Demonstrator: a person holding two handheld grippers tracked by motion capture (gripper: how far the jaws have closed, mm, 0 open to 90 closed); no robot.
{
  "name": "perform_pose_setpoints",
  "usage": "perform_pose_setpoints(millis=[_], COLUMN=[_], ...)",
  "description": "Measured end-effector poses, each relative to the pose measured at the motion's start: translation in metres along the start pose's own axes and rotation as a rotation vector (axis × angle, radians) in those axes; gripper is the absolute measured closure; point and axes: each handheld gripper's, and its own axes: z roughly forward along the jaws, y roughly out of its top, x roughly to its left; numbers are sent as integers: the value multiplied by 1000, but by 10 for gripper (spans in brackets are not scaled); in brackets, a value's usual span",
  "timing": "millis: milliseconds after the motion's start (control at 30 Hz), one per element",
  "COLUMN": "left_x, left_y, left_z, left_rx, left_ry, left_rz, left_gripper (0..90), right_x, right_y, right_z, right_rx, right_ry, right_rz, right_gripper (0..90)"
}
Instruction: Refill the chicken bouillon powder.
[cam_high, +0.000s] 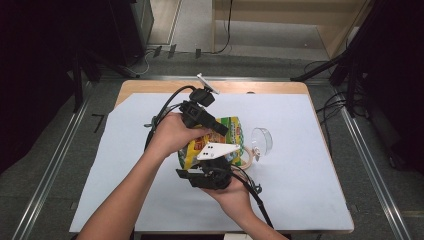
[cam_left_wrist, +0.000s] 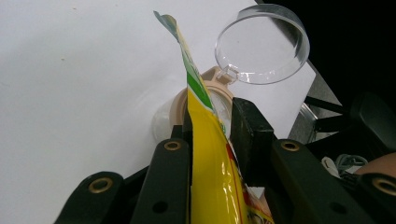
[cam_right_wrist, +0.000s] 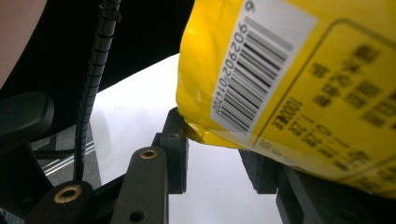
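Table (cam_high: 300, 200) under white sheet is carrying everything, with a person's two hands meeting over its middle. Yellow bag (cam_high: 227, 131) is hanging above a beige-rimmed container (cam_high: 246, 156), whose clear hinged lid (cam_high: 263, 140) is standing open beside it. Judgement: bag is being tipped to pour, so the mouth should be staying centred over the rim (cam_left_wrist: 219, 91), tilt increasing slowly and the bottom corner rising gently to avoid spilling.

Left gripper (cam_left_wrist: 212, 128) is clamping the bag's upper edge (cam_left_wrist: 198, 88), jaws narrowed around the thin film. Right gripper (cam_right_wrist: 212, 154) is pinching the bag's bottom corner (cam_right_wrist: 198, 128) near the barcode, jaws partly closed on it.
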Motion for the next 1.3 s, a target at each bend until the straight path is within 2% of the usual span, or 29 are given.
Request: perform_pose_setpoints(millis=[233,867,1300], left_x=[1,0,0], left_y=[-1,1,1], left_z=[0,1,1], left_rx=[2,6,6], left_ry=[0,-4,-6], left_rz=[2,0,1], left_gripper=[763,762,759], right_x=[0,1,1], right_y=[-1,1,1], right_z=[1,-1,-2], right_rx=[6,-6,1], right_ry=[-6,9,6], right_rz=[-14,24,15], right_gripper=[658,664,665])
